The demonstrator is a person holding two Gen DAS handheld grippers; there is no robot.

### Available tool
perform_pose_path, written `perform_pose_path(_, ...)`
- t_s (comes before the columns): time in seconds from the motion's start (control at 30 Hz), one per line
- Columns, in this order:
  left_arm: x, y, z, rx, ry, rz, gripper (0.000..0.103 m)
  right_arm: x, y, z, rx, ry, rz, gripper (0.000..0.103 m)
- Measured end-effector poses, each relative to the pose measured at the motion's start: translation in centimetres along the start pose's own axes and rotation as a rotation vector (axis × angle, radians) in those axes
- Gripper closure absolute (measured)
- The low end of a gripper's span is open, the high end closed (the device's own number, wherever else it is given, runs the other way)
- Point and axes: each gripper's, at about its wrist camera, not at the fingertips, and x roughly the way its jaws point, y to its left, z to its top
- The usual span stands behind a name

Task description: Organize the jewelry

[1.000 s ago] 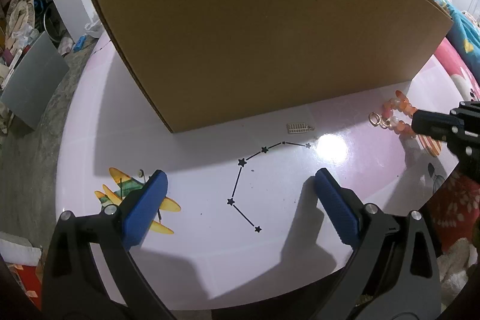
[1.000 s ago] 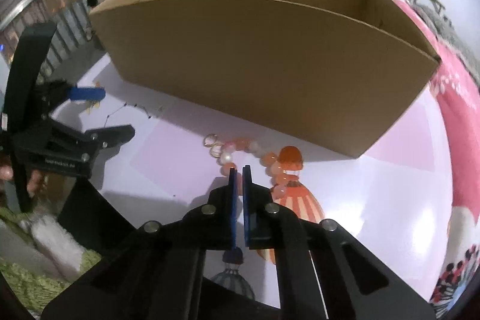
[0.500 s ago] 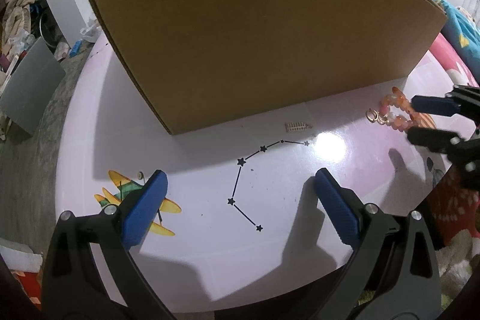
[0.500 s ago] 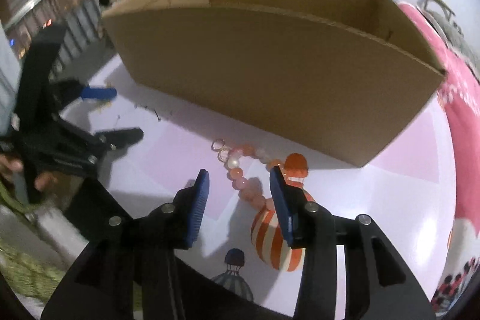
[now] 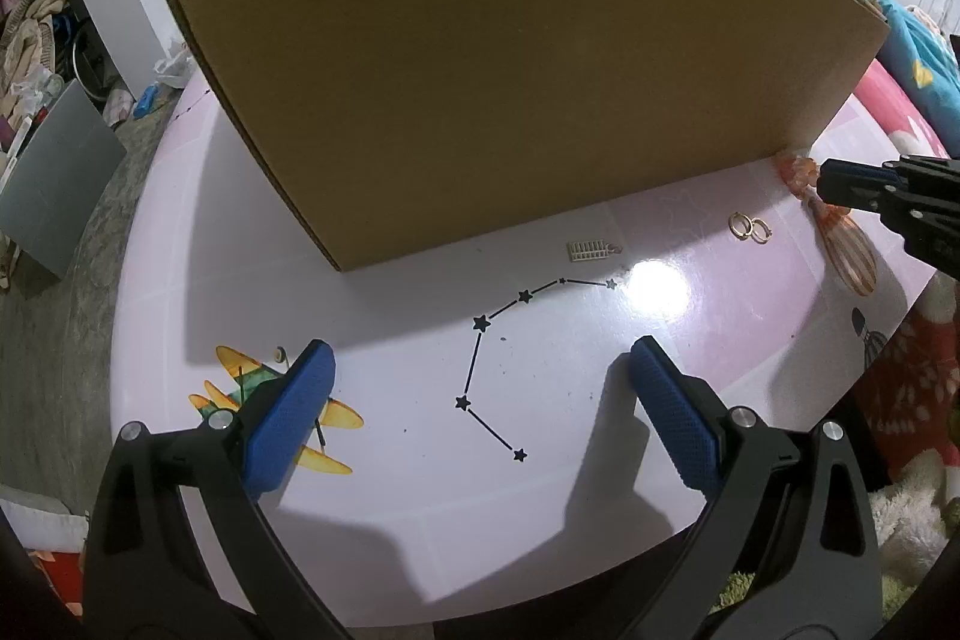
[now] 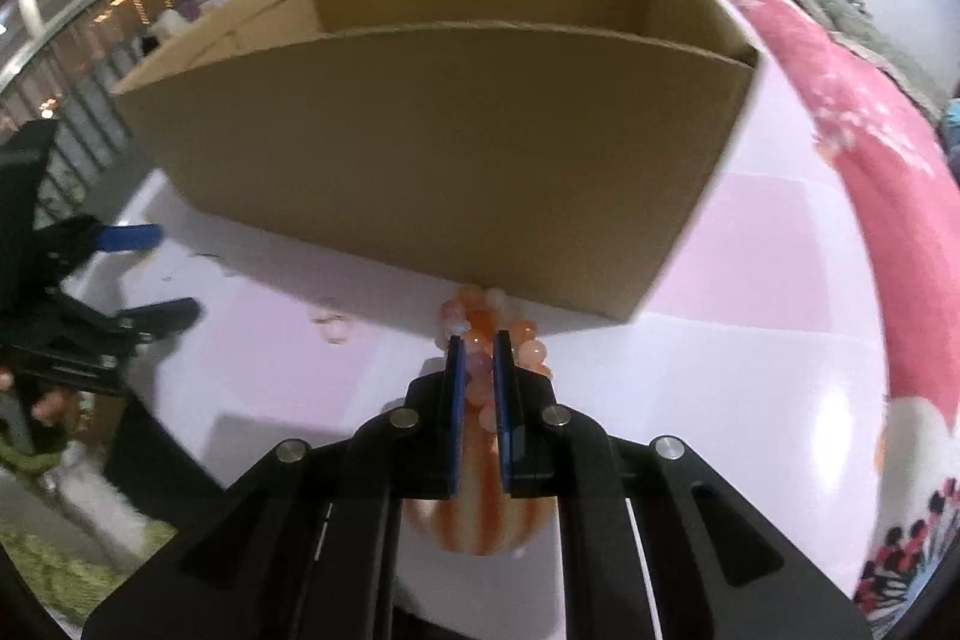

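Right wrist view: the right claw (image 6: 478, 340) is closing, its blue pads pinching the orange bead bracelet (image 6: 528, 349), which lies bunched on the table (image 6: 750, 400) just at the foot of the cardboard box (image 6: 432, 160). The box wall stands directly ahead and blocks the way. Two small gold rings (image 5: 750, 227) and a little comb-shaped charm (image 5: 591, 251) lie nearby. The left claw (image 5: 480, 370) is spread wide, holding nothing, above the star drawing (image 5: 480, 323).
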Motion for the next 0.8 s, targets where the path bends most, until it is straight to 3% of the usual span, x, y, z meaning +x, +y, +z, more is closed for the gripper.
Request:
perform_pose_path(0.17,-0.1,0.0,-0.4,0.001,-0.027,0.001,0.008,-0.1,0.5,-0.1,0.032,0.003,0.025,0.092)
perform_pose_path(0.23,-0.2,-0.1,-0.6,0.001,-0.041,0.002,0.008,-0.7,0.8,-0.1,0.050,-0.019,0.068,0.083)
perform_pose_path(0.3,-0.3,-0.1,-0.8,0.002,-0.046,0.002,0.008,-1.1,1.6,-0.1,0.076,-0.035,0.120,0.066)
perform_pose_path(0.43,-0.6,-0.2,-1.1,0.010,-0.053,-0.001,0.008,-1.0,3.4,-0.8,0.061,-0.021,0.141,0.060)
perform_pose_path(0.53,-1.3,-0.8,-1.2,0.023,-0.101,-0.043,0.010,-0.4,4.4,-1.5,0.060,-0.009,0.139,0.060)
perform_pose_path(0.6,-1.7,-1.4,-1.0,0.034,-0.117,-0.076,0.028,-0.2,4.7,-1.9,0.064,-0.020,0.133,0.060)
perform_pose_path(0.8,-1.1,-2.2,0.1,0.012,-0.108,-0.134,0.058,0.4,5.5,-1.3,0.093,-0.046,0.139,0.060)
